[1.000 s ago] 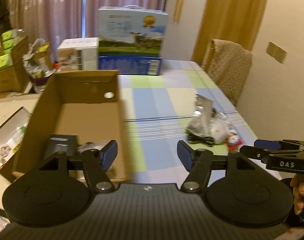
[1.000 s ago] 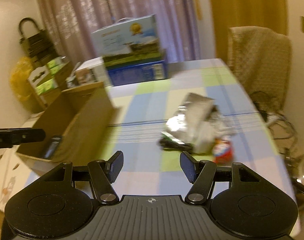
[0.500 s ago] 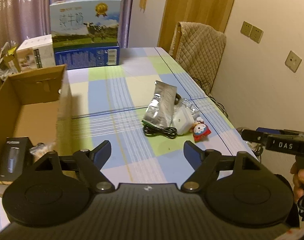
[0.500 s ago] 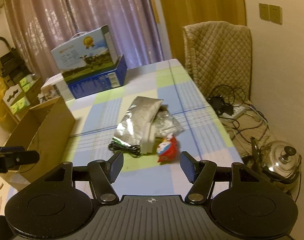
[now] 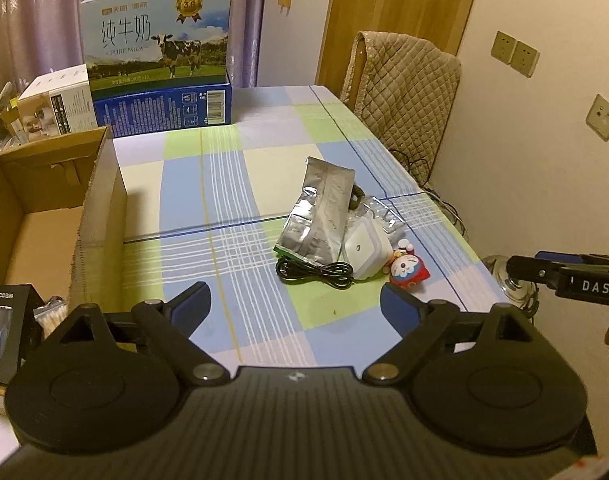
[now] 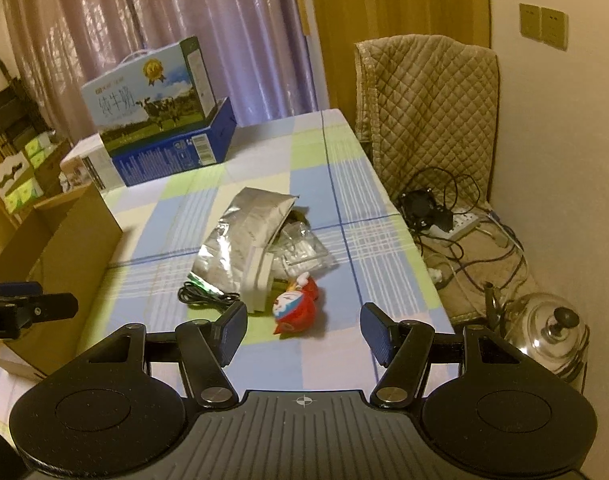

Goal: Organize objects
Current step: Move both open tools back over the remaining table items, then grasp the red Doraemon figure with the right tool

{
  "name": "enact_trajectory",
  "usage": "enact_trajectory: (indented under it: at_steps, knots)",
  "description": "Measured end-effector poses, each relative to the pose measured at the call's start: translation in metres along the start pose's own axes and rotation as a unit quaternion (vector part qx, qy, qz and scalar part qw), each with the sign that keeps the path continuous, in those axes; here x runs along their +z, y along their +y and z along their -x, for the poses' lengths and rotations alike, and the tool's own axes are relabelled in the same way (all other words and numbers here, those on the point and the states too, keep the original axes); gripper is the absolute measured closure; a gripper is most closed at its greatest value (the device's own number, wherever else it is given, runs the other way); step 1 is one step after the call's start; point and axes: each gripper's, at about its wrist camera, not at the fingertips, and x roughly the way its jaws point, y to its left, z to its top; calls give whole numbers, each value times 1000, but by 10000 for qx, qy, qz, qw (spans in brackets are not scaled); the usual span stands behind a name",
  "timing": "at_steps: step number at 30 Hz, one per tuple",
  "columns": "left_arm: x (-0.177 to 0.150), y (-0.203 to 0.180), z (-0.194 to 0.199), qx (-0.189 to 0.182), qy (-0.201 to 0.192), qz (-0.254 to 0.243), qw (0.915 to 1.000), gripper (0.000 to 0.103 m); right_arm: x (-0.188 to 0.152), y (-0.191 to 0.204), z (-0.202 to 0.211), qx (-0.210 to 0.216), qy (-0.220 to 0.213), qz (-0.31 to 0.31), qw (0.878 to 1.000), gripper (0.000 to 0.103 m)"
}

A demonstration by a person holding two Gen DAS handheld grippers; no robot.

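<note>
Looking over the checked tablecloth: a small heap of loose things lies near the table's right edge, well clear of both grippers.
Heap: one silver foil pouch (image 5: 322, 212), one white square box (image 5: 366, 251) leaning on it, one coiled black cable (image 5: 316, 271) in front, one red and white toy figure (image 5: 409, 270) just right of the box, one clear plastic packet (image 6: 304, 250) behind.
Cardboard box (image 5: 98, 216): one, open, at the table's left; inside it one black carton (image 5: 2, 330) with a small packet beside it.
In the way: the box's tall right wall stands between its inside and the heap; bare cloth in front of the heap.
Far end of table: one milk carton case (image 5: 156, 46) stacked on one blue case (image 5: 164, 106); one white box (image 5: 58, 106) to their left.
Around: one quilt-covered chair (image 6: 428, 108) at the right, a tangle of cords with a power strip (image 6: 462, 226) on the floor, one steel kettle (image 6: 548, 330).
Left gripper (image 5: 294, 304): jaws opening, wide apart, nothing between them.
Right gripper (image 6: 302, 328): jaws parted and empty, the toy figure just beyond them.
Since a second ago: both views have swung from the cardboard box toward the heap, which now sits nearer; the left jaws are wider, the right unchanged.
</note>
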Motion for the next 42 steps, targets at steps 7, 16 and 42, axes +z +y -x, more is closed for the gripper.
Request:
enact_trajectory:
  at_steps: [7,16,42]
  knots:
    - [-1,-3,-34,50,162,36,9998,14,1,-5,-38,147,355,302,9988,43]
    - [-4,-2,-78,59,396,72,9992,13,-3,-8,-93,371,687,321,9964,43]
    - [-6,4,-165,-122,610,-311,9976,14,-2,-11,-168,309,1019,441,9933,60]
